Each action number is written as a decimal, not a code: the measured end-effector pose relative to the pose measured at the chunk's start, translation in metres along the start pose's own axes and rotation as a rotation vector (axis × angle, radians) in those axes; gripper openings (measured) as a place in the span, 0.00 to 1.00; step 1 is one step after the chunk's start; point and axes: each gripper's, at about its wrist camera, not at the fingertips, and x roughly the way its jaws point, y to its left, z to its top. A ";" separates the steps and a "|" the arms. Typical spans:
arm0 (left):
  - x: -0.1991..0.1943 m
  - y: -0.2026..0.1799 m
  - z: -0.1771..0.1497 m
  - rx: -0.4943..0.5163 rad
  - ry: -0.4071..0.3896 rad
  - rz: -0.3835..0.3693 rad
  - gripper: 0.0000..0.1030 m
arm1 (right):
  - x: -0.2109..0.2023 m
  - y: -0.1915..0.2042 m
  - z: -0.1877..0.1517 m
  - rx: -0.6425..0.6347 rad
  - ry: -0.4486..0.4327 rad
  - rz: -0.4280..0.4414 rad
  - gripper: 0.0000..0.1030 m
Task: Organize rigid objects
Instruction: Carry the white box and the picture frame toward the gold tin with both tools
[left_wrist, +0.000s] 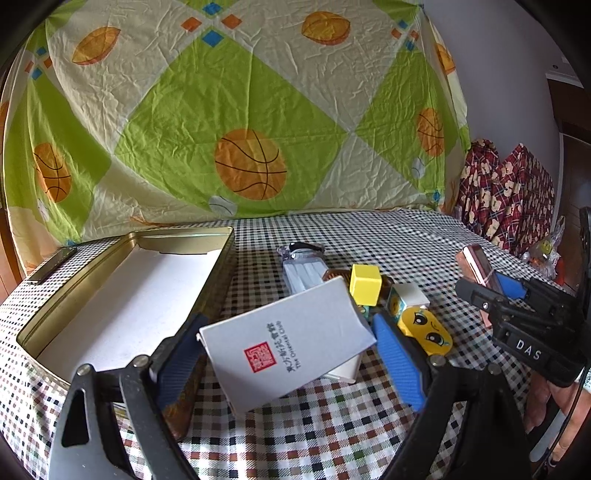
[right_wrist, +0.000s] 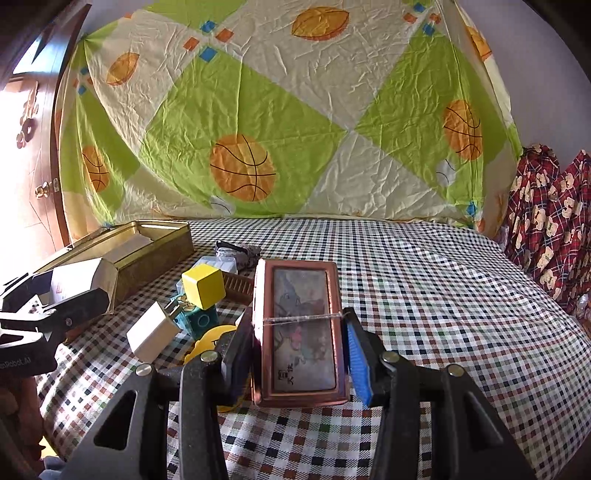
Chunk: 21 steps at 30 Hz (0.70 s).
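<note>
My left gripper (left_wrist: 286, 321) is shut on a white card box with a red seal (left_wrist: 288, 354), held tilted above the checked tablecloth, just right of an open gold tin (left_wrist: 218, 273) with a white liner. My right gripper (right_wrist: 299, 315) is shut on a reddish-brown picture box (right_wrist: 301, 343) tied with thin thread, lifted off the cloth. In the left wrist view that gripper (left_wrist: 491, 284) and its box (left_wrist: 474, 264) hang at the right. The right wrist view shows the left gripper (right_wrist: 70, 291) with the white box (right_wrist: 79, 278) in front of the tin (right_wrist: 159, 254).
Between the grippers lies a cluster: a yellow cube (left_wrist: 365, 282), a white charger (left_wrist: 410, 293), a yellow emoji toy (left_wrist: 424, 330), a teal block (right_wrist: 201, 319) and a plastic-wrapped white pack (left_wrist: 303, 273). A flat lid (left_wrist: 51, 266) lies left of the tin. A patterned sheet hangs behind.
</note>
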 end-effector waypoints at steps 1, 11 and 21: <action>-0.001 0.000 0.000 -0.001 -0.004 0.002 0.88 | -0.001 0.001 0.000 -0.002 -0.011 0.000 0.46; -0.010 -0.001 -0.002 0.000 -0.066 0.027 0.88 | -0.009 0.002 -0.003 0.008 -0.064 0.002 0.46; -0.016 0.002 -0.002 -0.012 -0.102 0.035 0.88 | -0.019 0.002 -0.005 0.013 -0.128 -0.005 0.46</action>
